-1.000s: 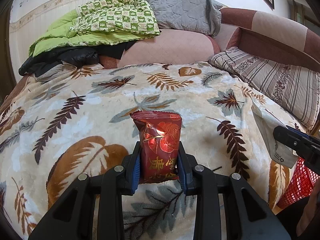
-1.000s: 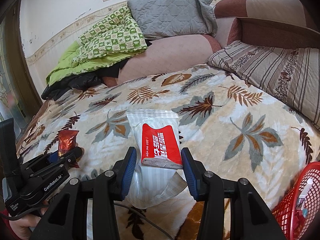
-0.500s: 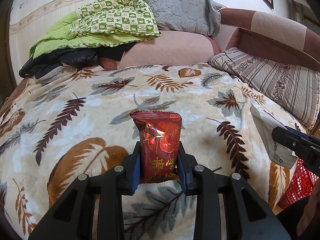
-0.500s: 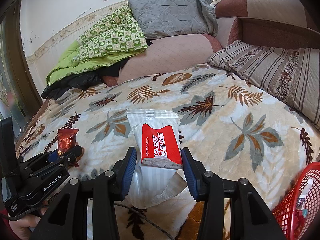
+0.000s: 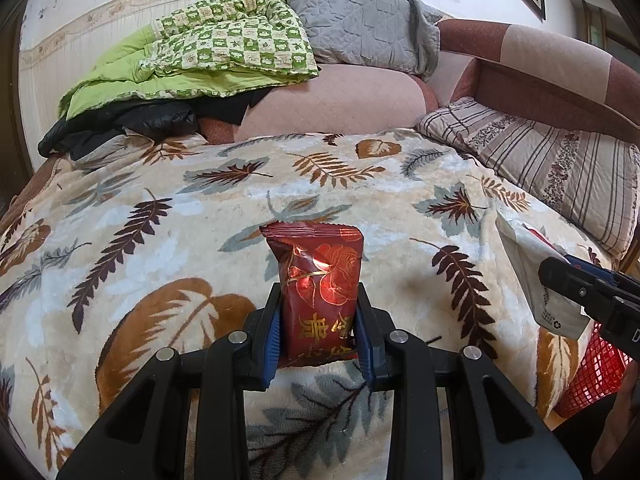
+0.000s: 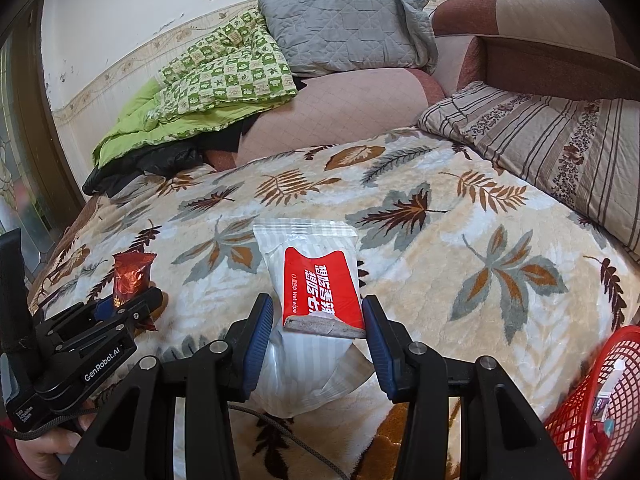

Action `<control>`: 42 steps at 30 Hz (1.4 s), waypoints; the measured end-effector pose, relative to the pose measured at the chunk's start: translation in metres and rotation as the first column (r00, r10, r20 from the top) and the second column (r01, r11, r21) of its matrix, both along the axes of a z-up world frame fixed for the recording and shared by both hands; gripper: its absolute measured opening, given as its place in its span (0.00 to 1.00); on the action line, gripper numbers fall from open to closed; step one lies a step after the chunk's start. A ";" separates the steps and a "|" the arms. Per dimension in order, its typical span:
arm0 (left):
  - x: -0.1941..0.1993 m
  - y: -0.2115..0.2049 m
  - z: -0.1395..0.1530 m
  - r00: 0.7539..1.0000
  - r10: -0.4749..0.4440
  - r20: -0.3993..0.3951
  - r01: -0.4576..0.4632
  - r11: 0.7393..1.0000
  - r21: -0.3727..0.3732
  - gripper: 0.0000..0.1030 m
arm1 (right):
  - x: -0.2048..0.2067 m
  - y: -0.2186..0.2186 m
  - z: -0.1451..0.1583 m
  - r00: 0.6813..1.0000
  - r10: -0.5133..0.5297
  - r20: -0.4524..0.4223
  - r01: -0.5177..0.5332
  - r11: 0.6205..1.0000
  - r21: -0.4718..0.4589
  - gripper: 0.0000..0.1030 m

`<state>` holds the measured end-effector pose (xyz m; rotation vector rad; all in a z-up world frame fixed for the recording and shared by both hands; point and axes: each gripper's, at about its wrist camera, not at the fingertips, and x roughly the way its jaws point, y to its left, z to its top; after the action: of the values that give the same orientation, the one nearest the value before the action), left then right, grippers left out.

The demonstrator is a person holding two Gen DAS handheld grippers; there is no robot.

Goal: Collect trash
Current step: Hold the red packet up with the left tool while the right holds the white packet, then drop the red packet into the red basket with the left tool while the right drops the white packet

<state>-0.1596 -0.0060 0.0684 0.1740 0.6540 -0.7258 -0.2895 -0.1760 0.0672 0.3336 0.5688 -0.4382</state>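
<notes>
Bed [image 5: 168, 248]: one, covered by a cream leaf-print blanket [image 6: 460, 248]. At its head lie one green checked quilt [image 5: 224, 48], one grey quilted cover [image 5: 360, 28], one black garment [image 5: 120, 124] and one striped pillow [image 6: 560, 148].

Container: one red mesh basket [image 6: 592, 412], standing at the near right edge of the bed in the right wrist view. Contents visible through the mesh: at least one small white packet [image 6: 610, 380]; further items inside are too small to tell apart or count. In the left wrist view only a corner of the basket shows, behind the other tool.

Trash items outside the basket: two.

Item one, wet wipe pack [image 6: 316, 280], white with a red label. It stands upright between the blue-padded fingers of the right gripper [image 6: 318, 332], lifted clear of the blanket. The fingers are partly closed and pinch the pack across its lower half; the loose bottom end hangs crumpled below them.

Item two, red snack wrapper [image 5: 320, 292], foil with gold print. It stands upright in the left gripper [image 5: 318, 332], whose fingers are drawn close and pinch its lower edges from both sides, above the blanket.

Grippers: two, each held above the near part of the bed. A person's hand [image 6: 52, 444] shows under the left one.
</notes>
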 end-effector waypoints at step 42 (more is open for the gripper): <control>-0.010 -0.007 -0.001 0.999 -0.025 0.024 0.023 0.998 0.053 0.30 | -0.018 0.001 0.009 0.999 -0.019 0.029 0.018 0.999 0.030 0.48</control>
<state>-0.1693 -0.0130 0.0674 0.2389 0.6491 -0.7288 -0.3076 -0.1750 0.0762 0.3737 0.5449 -0.4420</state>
